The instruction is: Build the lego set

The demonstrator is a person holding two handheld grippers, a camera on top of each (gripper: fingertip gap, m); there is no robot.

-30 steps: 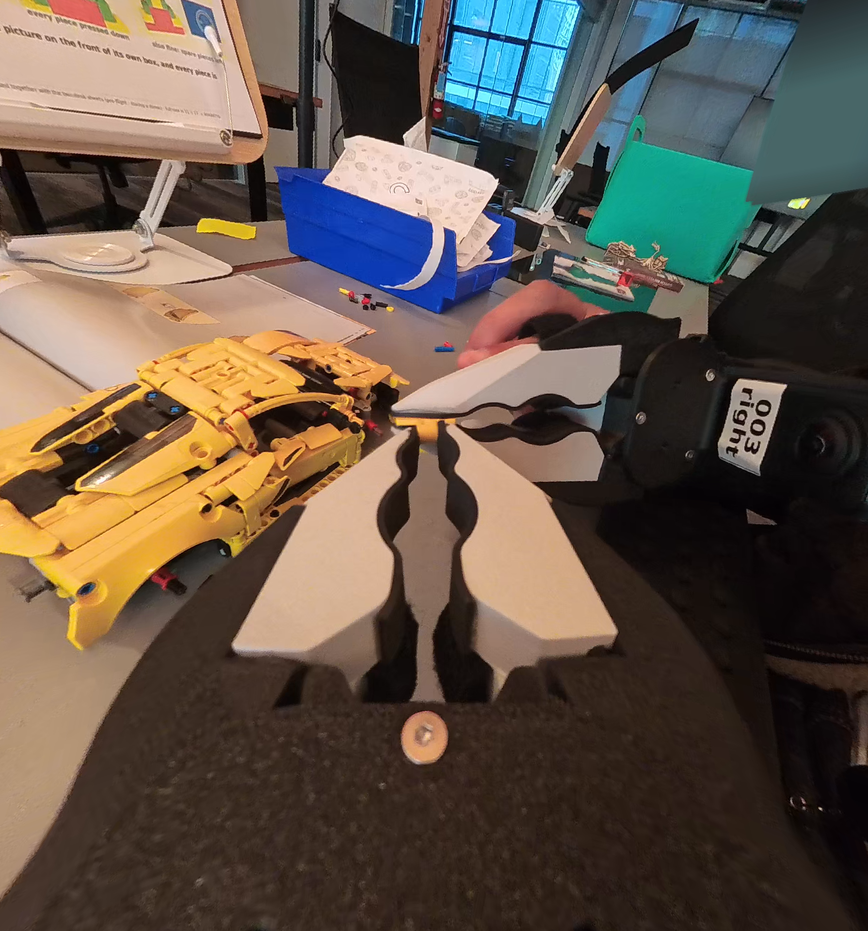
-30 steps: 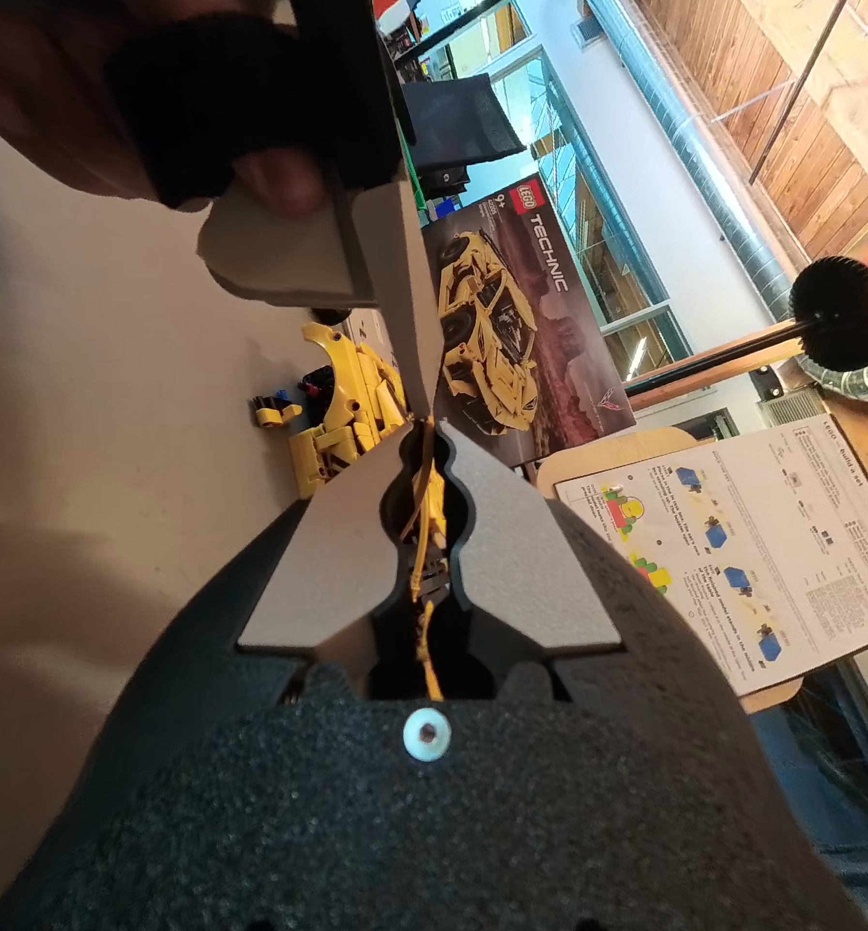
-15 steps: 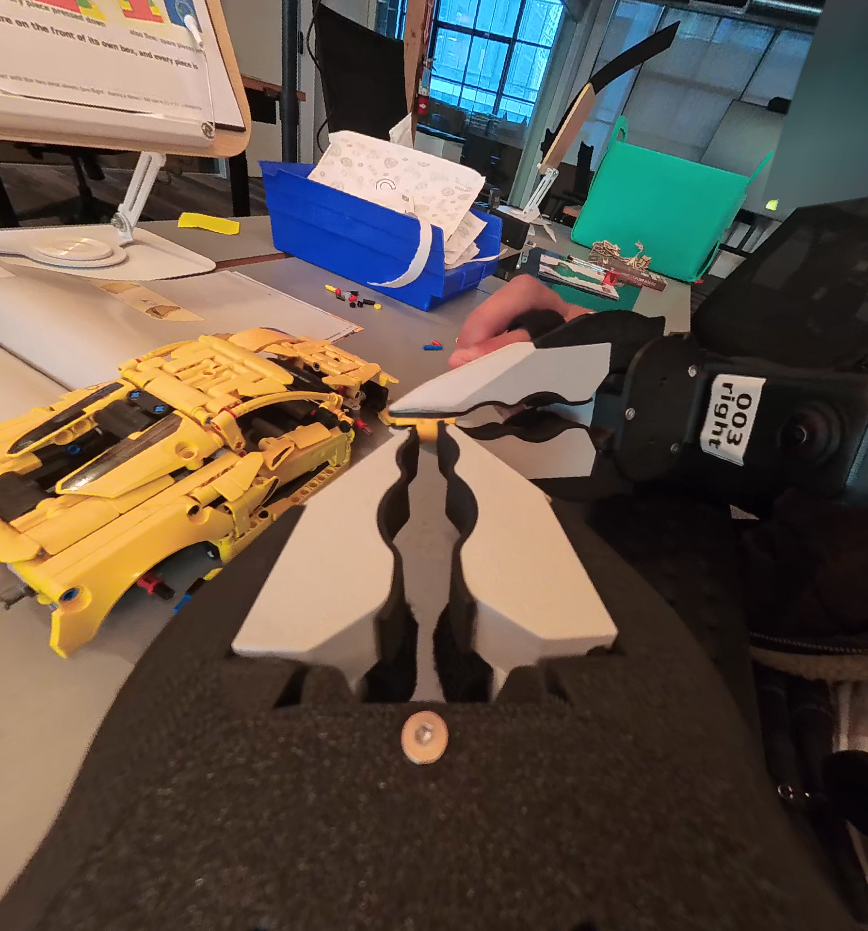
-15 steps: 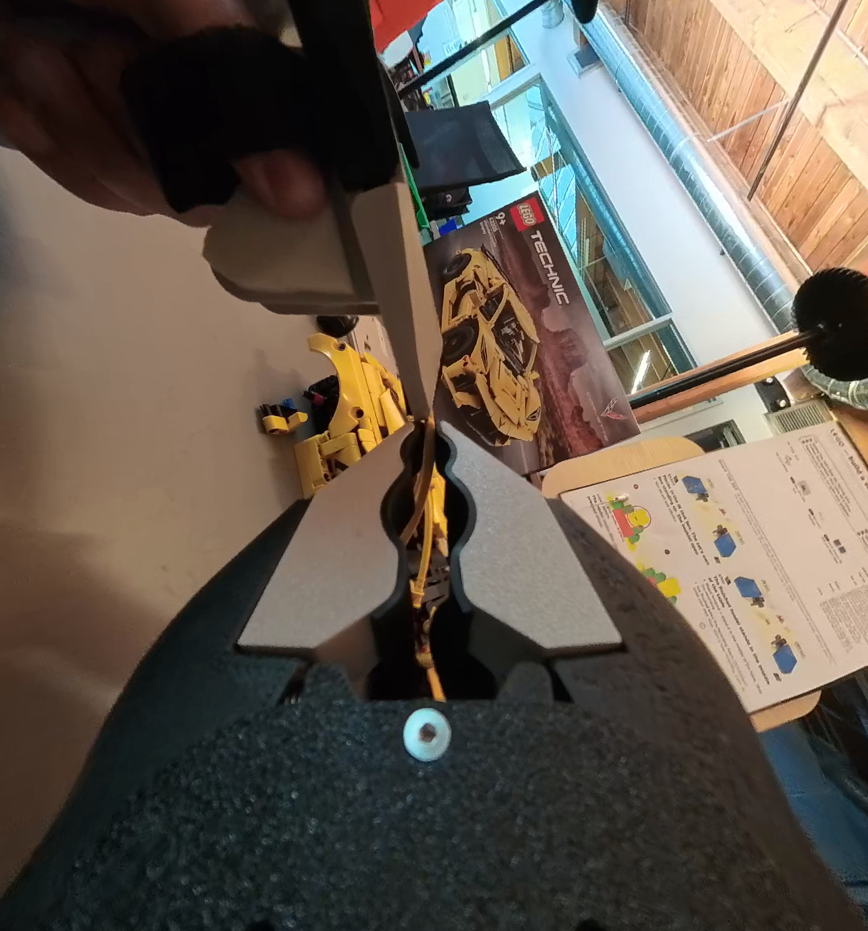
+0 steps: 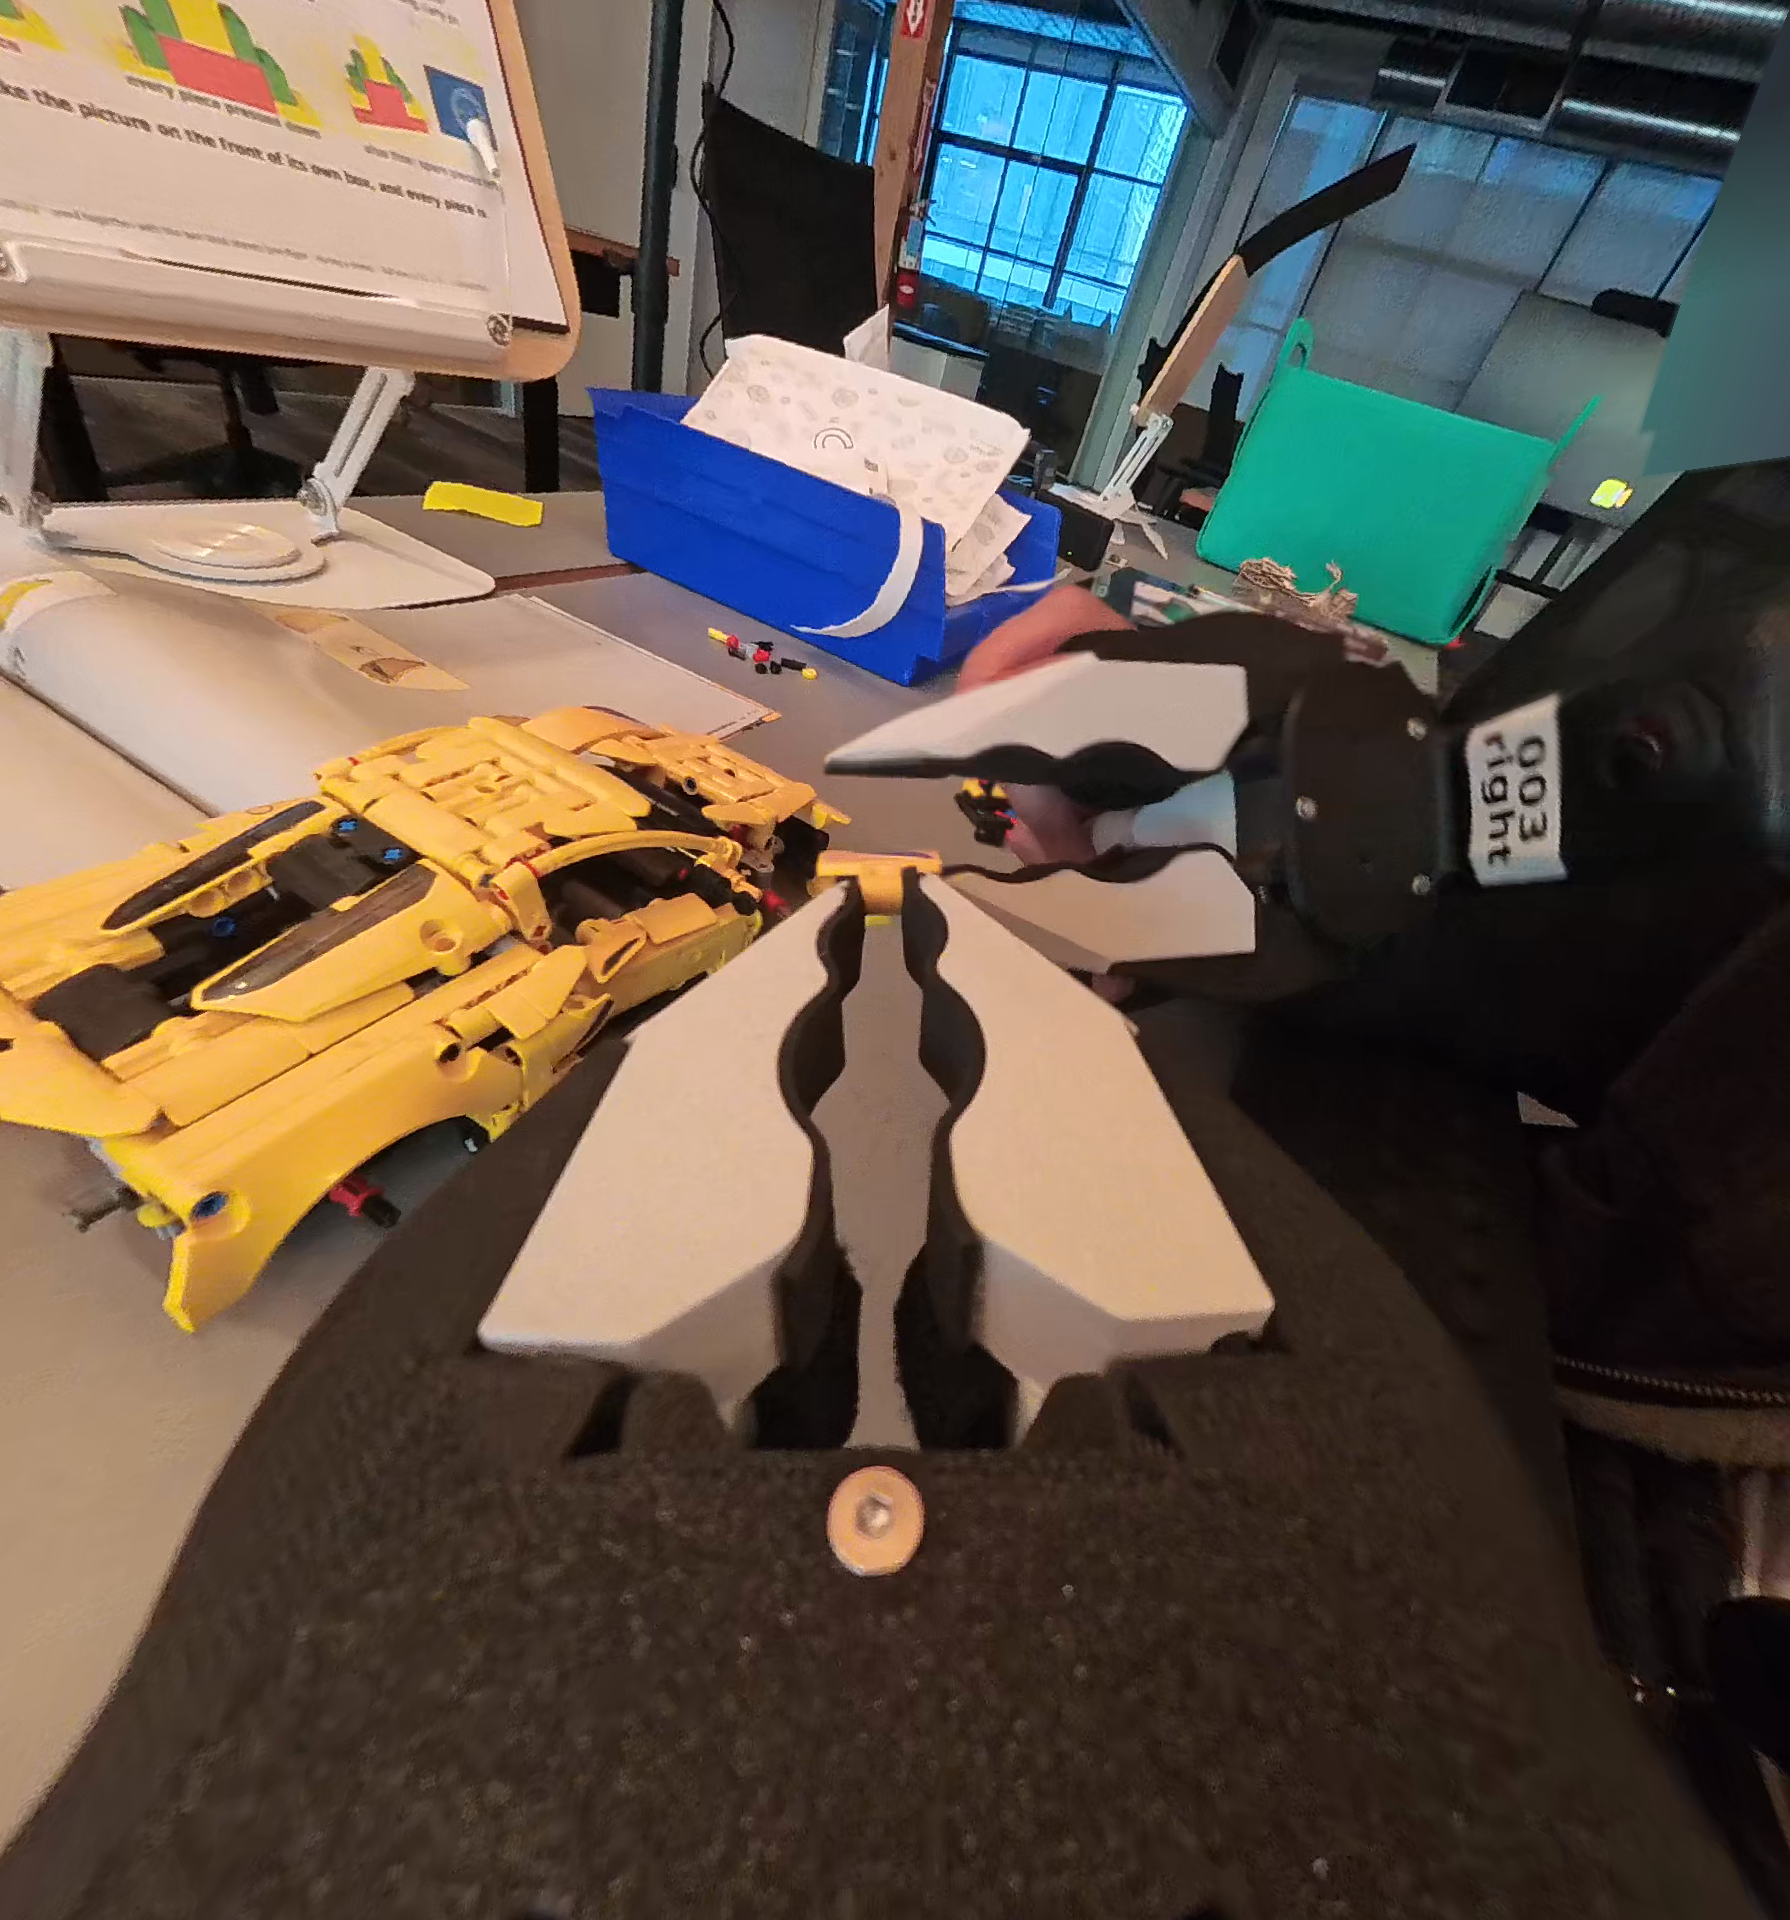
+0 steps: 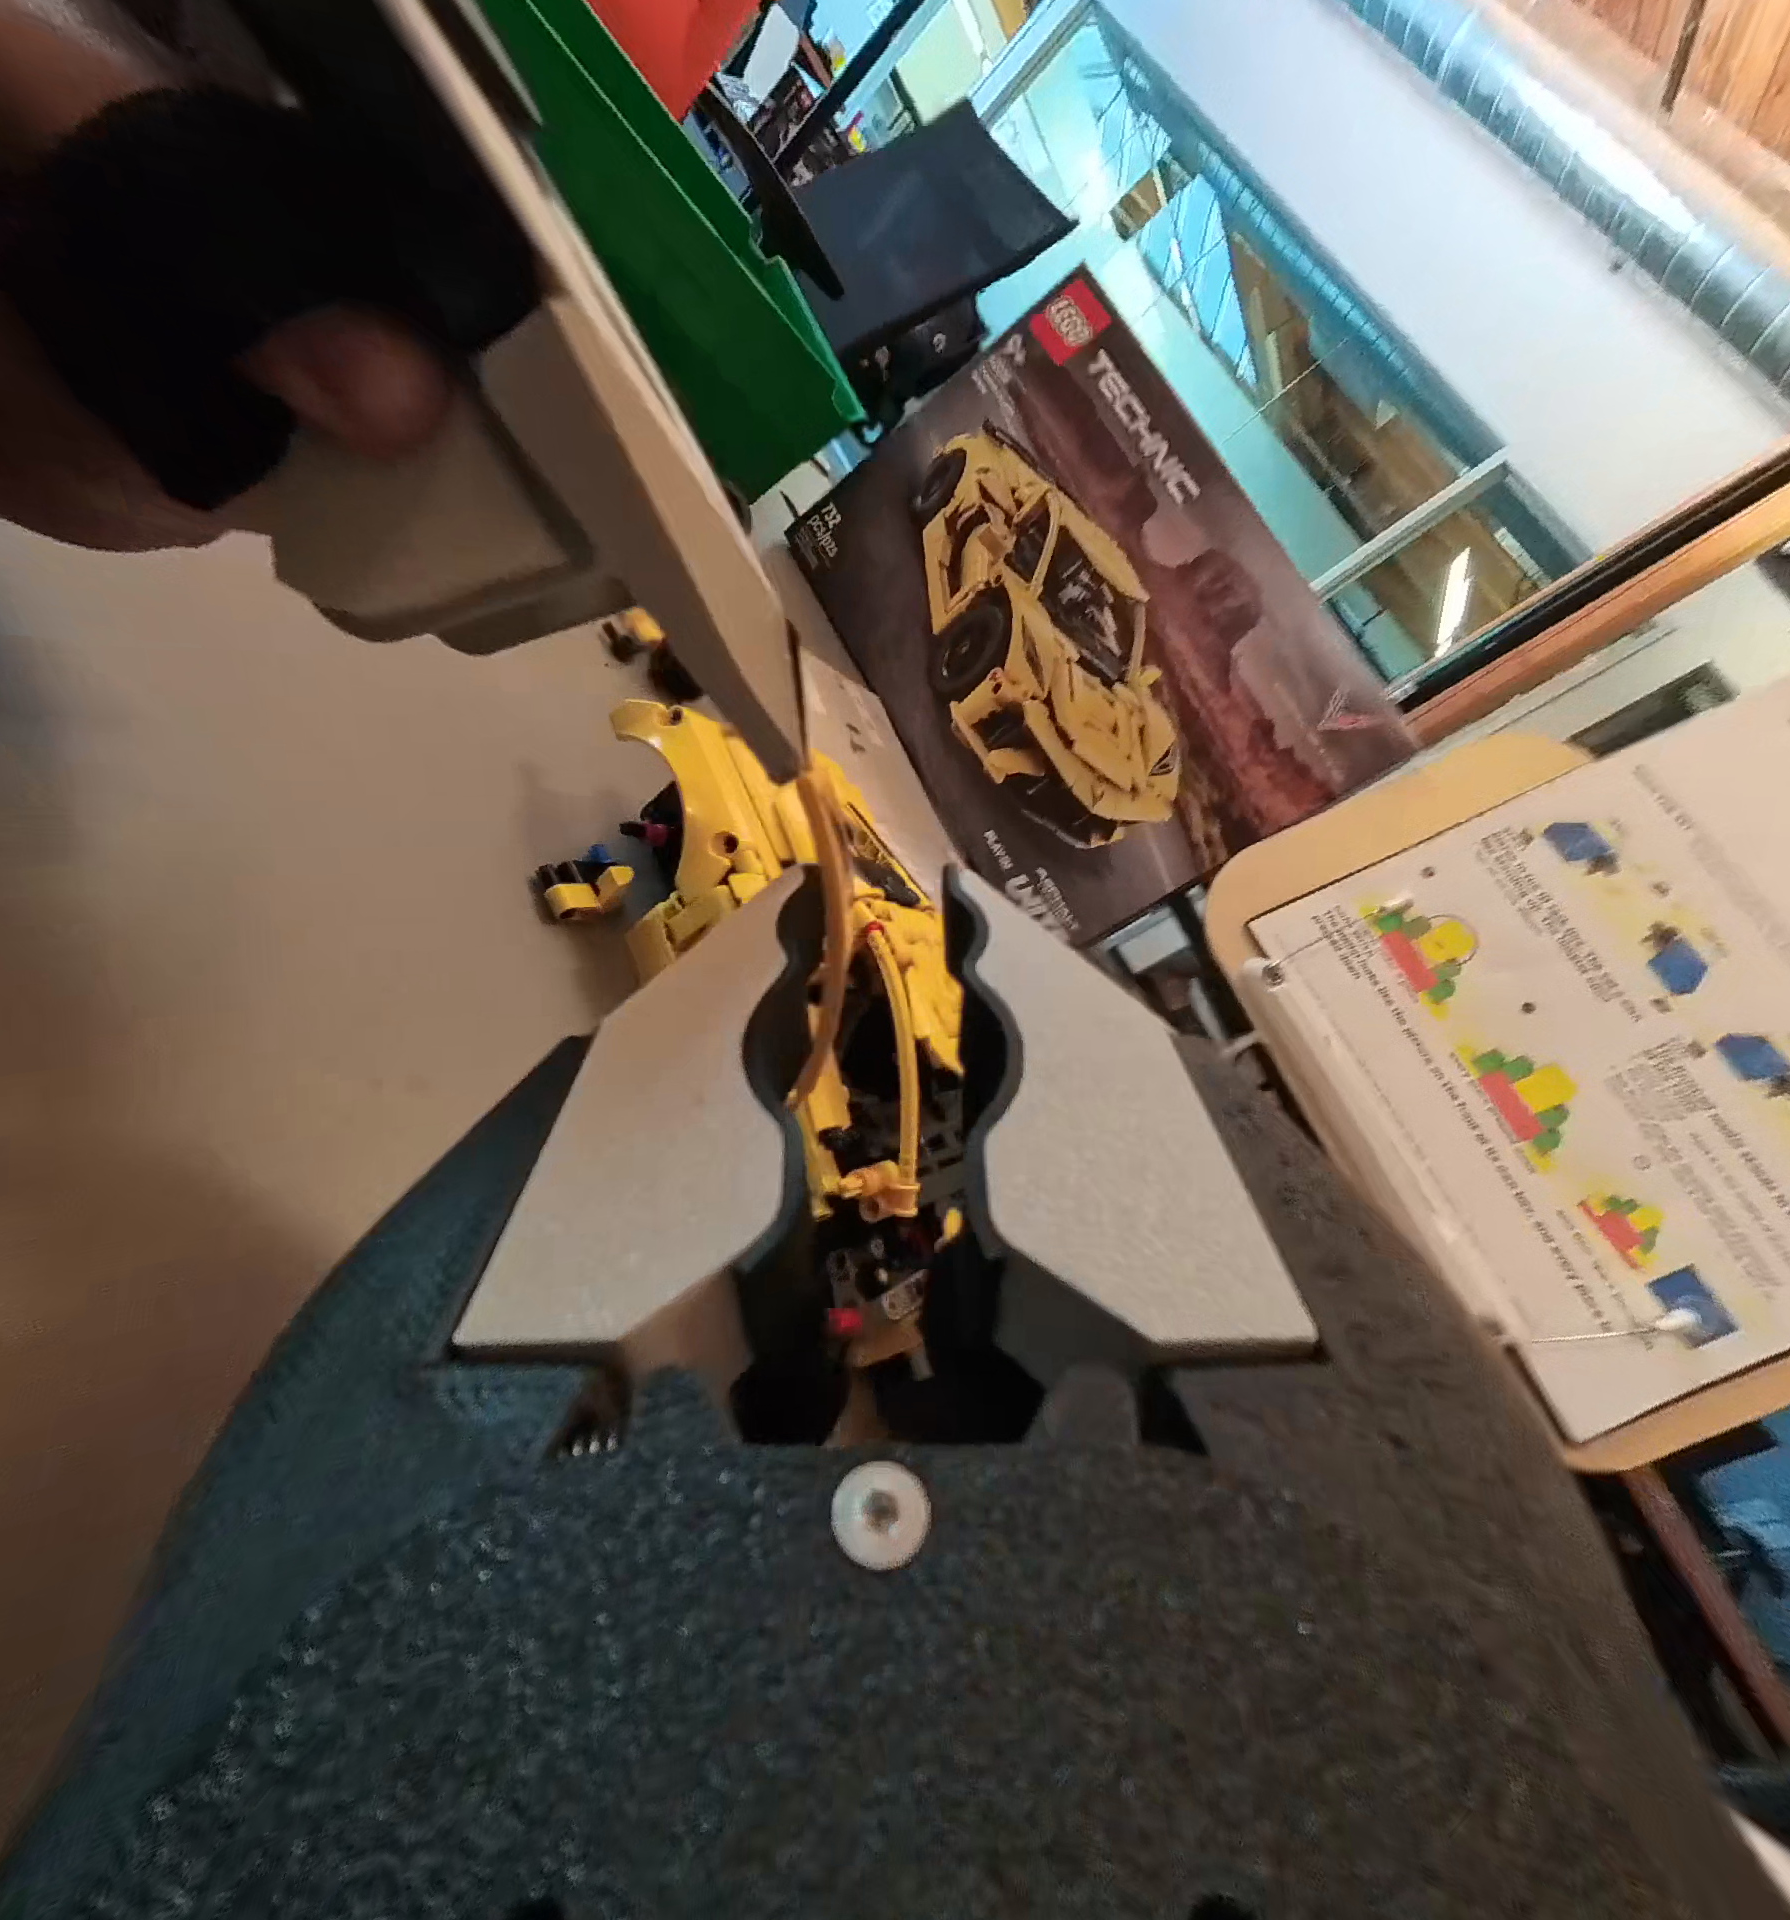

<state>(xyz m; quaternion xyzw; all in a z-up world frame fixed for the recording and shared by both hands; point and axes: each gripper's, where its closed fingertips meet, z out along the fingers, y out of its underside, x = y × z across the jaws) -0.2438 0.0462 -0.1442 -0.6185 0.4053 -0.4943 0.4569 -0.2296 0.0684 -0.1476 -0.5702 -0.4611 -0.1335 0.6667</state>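
Grey table (image 5: 60,1455), yellow lego car (image 5: 351,935), left gripper (image 5: 875,894) pinching yellow piece (image 5: 875,868)

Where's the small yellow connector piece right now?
In the left wrist view the small yellow connector piece sits pinched at the left gripper tips, just right of the yellow car and below the open right gripper.

An industrial workshop: exposed ducting (image 6: 1639,197), big grid windows (image 5: 1036,197), a blue parts bin (image 5: 766,530) on the worktable (image 5: 60,1455).
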